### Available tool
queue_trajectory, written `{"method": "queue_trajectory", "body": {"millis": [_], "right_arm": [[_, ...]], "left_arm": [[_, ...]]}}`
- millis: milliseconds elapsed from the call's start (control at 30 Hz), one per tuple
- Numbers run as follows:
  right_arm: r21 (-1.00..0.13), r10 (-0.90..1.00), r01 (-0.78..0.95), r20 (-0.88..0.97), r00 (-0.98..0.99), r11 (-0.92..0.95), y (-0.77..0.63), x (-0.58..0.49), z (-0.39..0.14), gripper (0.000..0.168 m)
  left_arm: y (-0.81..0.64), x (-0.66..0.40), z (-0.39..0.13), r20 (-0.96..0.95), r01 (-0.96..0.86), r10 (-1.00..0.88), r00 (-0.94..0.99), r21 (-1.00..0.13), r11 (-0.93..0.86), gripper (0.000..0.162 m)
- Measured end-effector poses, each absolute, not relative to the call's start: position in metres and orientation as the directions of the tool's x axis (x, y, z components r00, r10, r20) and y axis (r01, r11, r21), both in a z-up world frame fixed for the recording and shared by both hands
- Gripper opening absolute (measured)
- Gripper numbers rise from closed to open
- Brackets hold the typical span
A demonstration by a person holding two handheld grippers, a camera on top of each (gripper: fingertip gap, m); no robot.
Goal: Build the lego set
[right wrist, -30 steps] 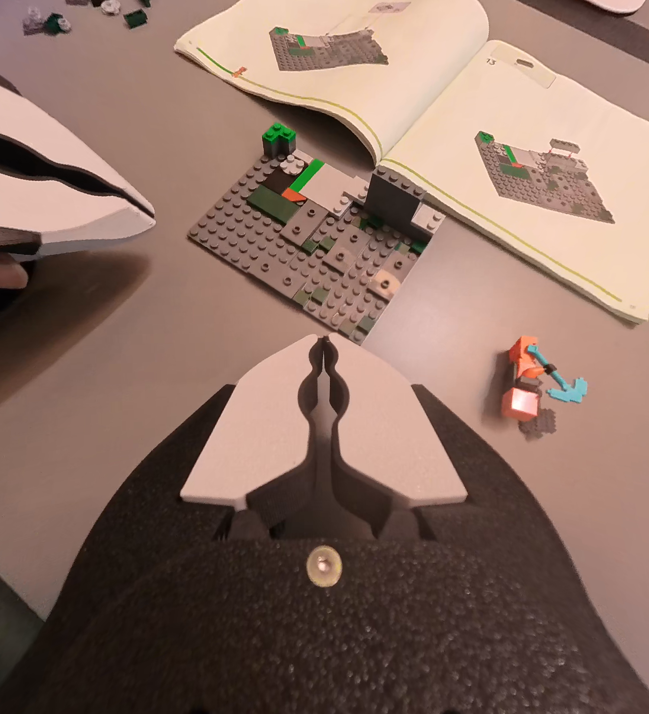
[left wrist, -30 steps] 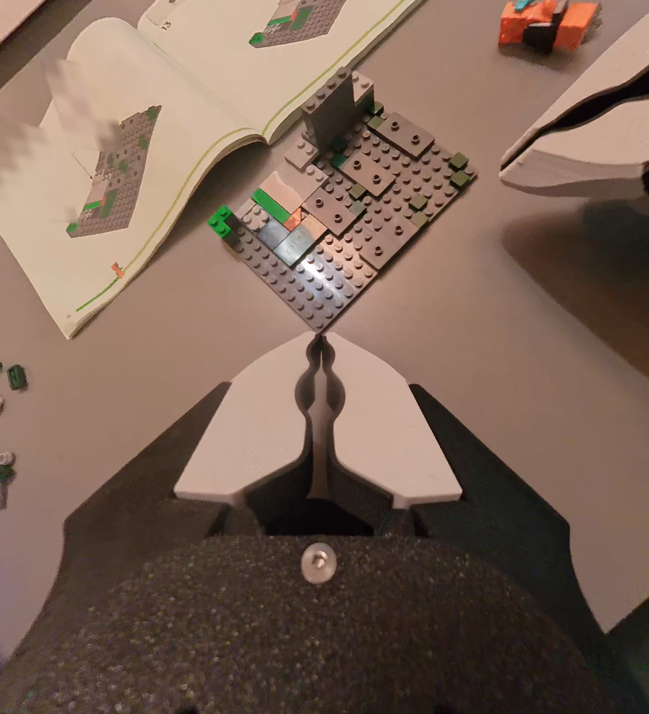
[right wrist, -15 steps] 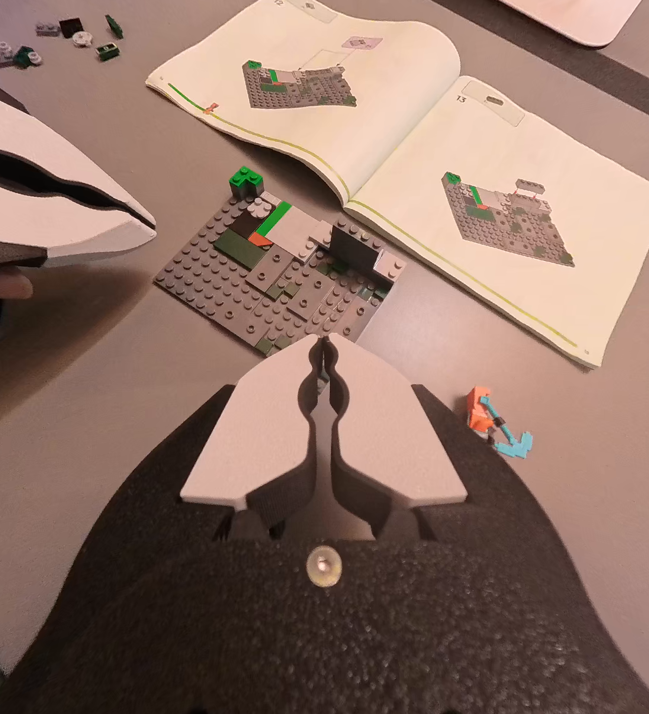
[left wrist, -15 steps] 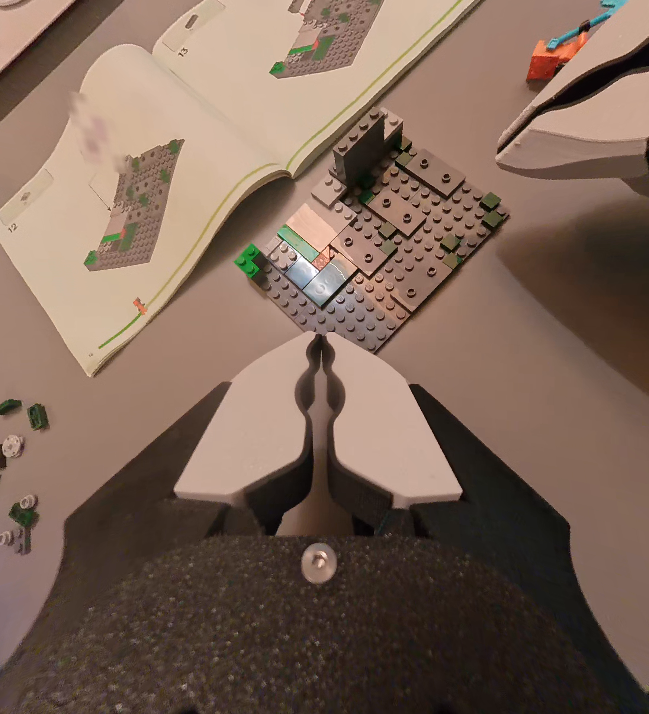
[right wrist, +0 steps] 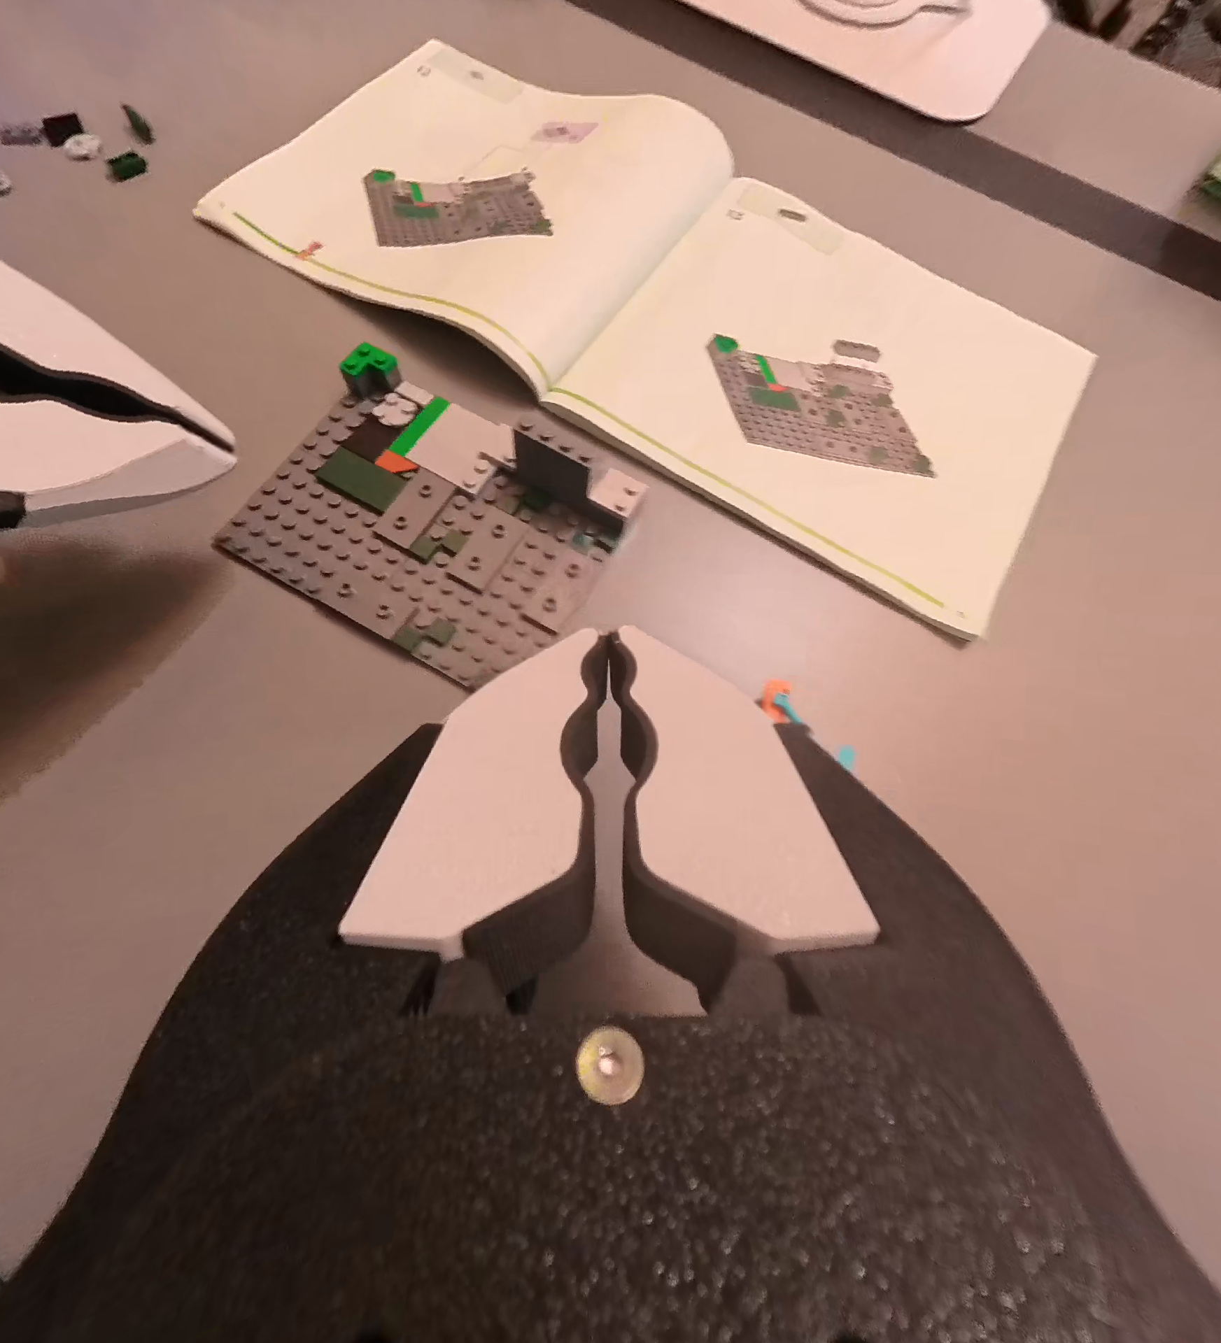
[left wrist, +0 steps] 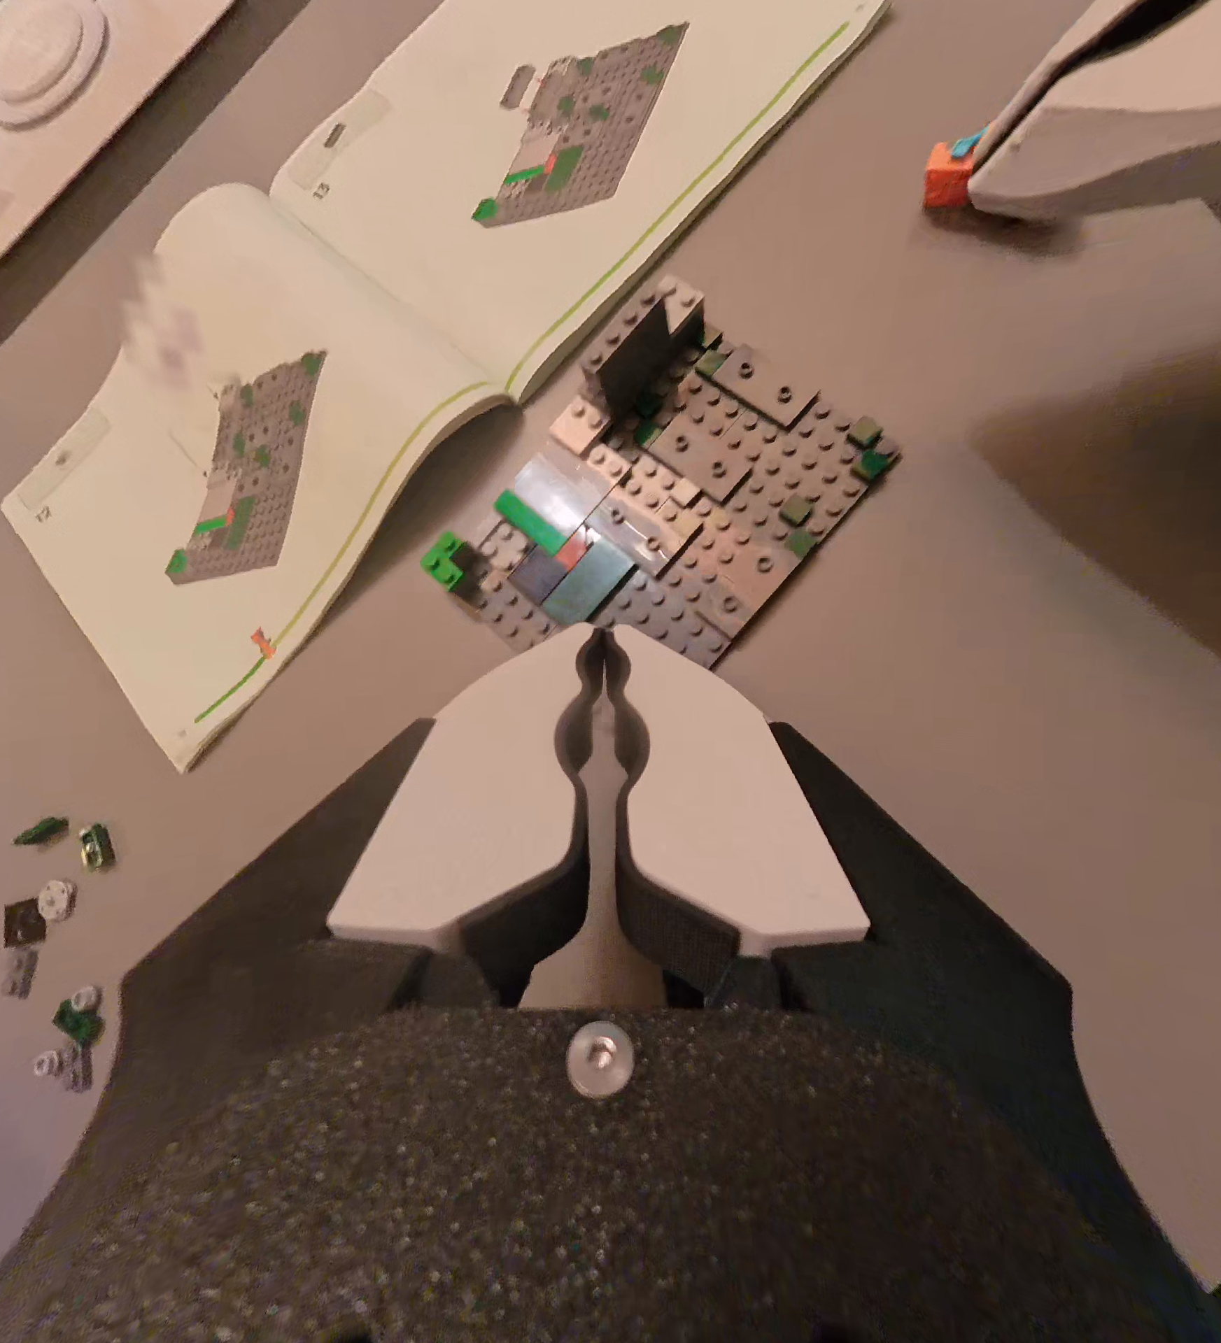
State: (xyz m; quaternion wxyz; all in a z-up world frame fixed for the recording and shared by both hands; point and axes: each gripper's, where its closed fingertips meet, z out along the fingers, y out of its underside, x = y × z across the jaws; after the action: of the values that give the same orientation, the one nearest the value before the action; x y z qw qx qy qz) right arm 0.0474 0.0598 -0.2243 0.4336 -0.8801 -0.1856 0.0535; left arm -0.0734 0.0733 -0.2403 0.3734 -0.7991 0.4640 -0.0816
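Note:
A grey lego baseplate (left wrist: 702,603) (right wrist: 316,538) lies on the table, with grey tiles, small green pieces, a bright green corner brick (left wrist: 442,558) (right wrist: 367,361) and a dark upright wall (left wrist: 647,356) (right wrist: 553,465). My left gripper (left wrist: 605,634) is shut and empty above the plate's near corner. My right gripper (right wrist: 609,636) is shut and empty above the plate's near edge. Each gripper also shows in the other's view: the right one at the upper right of the left wrist view (left wrist: 1131,138), the left one at the left of the right wrist view (right wrist: 84,443).
An open instruction booklet (left wrist: 374,305) (right wrist: 665,291) lies behind the plate. Several loose small pieces (left wrist: 55,916) (right wrist: 76,138) lie at the left. An orange and teal figure (left wrist: 949,171) (right wrist: 782,701) lies by my right gripper. A pale mat (left wrist: 47,109) (right wrist: 883,51) lies at the back. My hands' fingertips stand some 12 cm from each other.
Both grippers have pulled back and risen from the plate, so more of the booklet and table shows. Both stay shut. The orange figure has slid behind my right gripper's side.

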Motion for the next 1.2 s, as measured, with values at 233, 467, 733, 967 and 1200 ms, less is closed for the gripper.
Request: {"method": "queue_trajectory", "body": {"millis": [233, 467, 733, 967, 1200], "right_arm": [[-0.803, 0.264, 0.23, 0.094, 0.96, -0.55, 0.048, 0.105, -0.209, 0.0], [-0.8, 0.213, 0.2, 0.093, 0.973, -0.566, 0.034, 0.142, -0.208, 0.002], [-0.77, 0.275, 0.26, 0.114, 0.955, -0.583, 0.02, 0.147, -0.223, 0.001], [-0.674, 0.69, 0.646, 0.275, 0.669, -0.358, 0.048, 0.135, -0.243, 0.026], [-0.586, 0.893, 0.803, 0.297, 0.339, -0.11, 0.061, 0.129, -0.259, 0.038]], "left_arm": [[0.061, -0.028, -0.228, -0.245, -0.714, -0.852, 0.463, -0.673, -0.194, 0.0], [0.052, 0.01, -0.223, -0.259, -0.732, -0.882, 0.394, -0.668, -0.131, 0.0], [0.041, 0.031, -0.231, -0.254, -0.754, -0.902, 0.349, -0.647, -0.109, 0.0], [0.037, 0.026, -0.237, -0.241, -0.758, -0.907, 0.345, -0.641, -0.118, 0.0], [0.041, 0.009, -0.241, -0.222, -0.741, -0.894, 0.39, -0.652, -0.161, 0.0]]}}
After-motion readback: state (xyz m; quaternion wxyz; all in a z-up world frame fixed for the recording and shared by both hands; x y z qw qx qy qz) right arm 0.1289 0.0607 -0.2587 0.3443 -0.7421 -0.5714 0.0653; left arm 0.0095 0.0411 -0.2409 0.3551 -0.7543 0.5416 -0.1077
